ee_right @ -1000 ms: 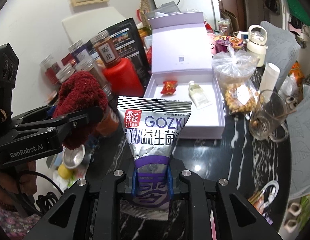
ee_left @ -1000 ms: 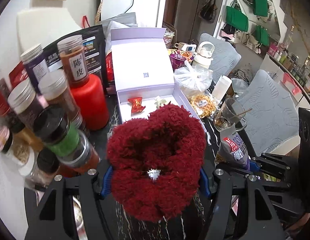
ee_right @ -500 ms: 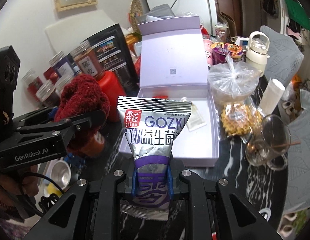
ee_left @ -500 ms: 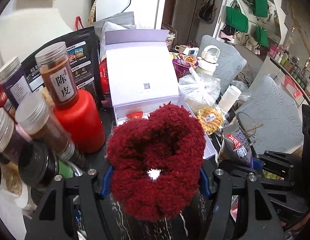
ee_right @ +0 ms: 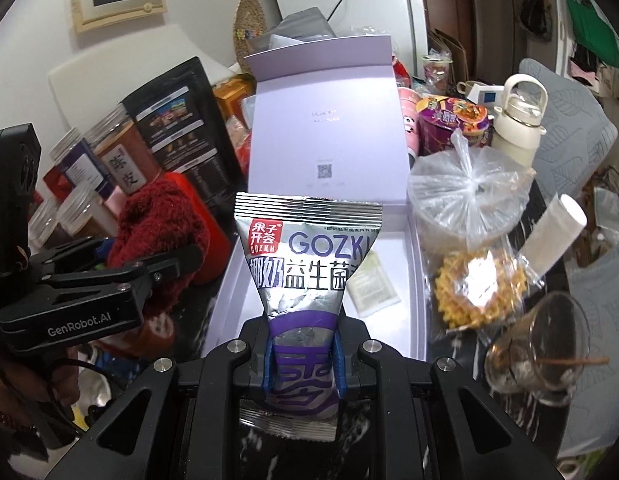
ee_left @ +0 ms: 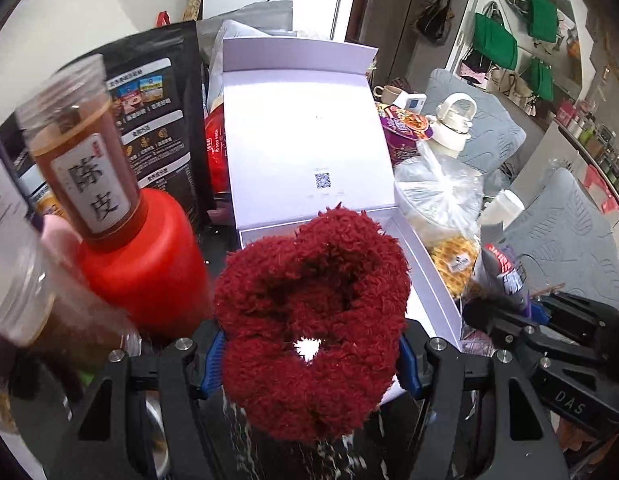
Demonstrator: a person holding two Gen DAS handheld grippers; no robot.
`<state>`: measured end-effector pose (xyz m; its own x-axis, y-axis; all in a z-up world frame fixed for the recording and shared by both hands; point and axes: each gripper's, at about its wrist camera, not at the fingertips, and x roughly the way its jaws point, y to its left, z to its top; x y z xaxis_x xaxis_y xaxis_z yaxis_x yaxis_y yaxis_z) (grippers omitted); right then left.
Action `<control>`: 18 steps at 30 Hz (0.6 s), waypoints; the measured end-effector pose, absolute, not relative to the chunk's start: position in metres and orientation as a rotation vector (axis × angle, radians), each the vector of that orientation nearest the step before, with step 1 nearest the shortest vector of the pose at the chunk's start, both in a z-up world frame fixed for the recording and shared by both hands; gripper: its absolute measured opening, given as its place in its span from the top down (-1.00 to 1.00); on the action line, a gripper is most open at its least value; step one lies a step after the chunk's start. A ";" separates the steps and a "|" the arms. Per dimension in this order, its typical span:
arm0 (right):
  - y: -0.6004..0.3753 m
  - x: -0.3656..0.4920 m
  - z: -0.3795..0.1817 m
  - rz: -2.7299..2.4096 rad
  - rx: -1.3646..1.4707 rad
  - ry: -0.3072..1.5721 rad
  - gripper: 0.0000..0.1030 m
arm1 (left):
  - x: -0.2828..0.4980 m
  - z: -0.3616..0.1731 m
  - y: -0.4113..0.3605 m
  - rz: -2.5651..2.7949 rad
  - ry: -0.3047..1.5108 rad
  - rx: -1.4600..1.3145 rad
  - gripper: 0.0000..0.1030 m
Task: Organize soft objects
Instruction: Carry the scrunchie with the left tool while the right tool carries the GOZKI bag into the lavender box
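Reaching level toward the lavender box (ee_right: 389,264), left gripper (ee_left: 309,356) clamping red scrunchie (ee_left: 309,320), right gripper (ee_right: 303,360) pinching silver packet (ee_right: 307,256)

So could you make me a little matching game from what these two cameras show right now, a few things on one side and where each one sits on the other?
Things:
1. fluffy red scrunchie
2. silver snack packet
3. pale sachet
4. jar with the brown contents

Places:
A. lying inside the open lilac box
B. pinched in the right gripper
C. standing on the red container
D. squeezed in the left gripper

Pairs: 1-D, 2-B, 3-A, 4-C
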<state>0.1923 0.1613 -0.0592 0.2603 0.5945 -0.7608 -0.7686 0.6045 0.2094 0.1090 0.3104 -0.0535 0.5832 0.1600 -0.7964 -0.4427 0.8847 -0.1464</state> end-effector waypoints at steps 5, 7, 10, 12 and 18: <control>0.177 0.211 -0.069 0.915 -0.250 0.906 0.58 | 0.125 -0.070 0.320 0.368 0.889 -0.366 -0.28; 0.181 0.218 -0.075 0.909 -0.259 0.907 0.58 | 0.131 -0.078 0.324 0.372 0.894 -0.374 -0.28; 0.188 0.227 -0.085 0.901 -0.270 0.917 0.58 | 0.140 -0.088 0.327 0.377 0.907 -0.378 -0.28; 0.192 0.233 -0.091 0.896 -0.275 0.926 0.58 | 0.145 -0.094 0.329 0.380 0.914 -0.376 -0.28; 0.202 0.249 -0.108 0.881 -0.289 0.940 0.58 | 0.165 -0.108 0.333 0.375 0.927 -0.354 -0.28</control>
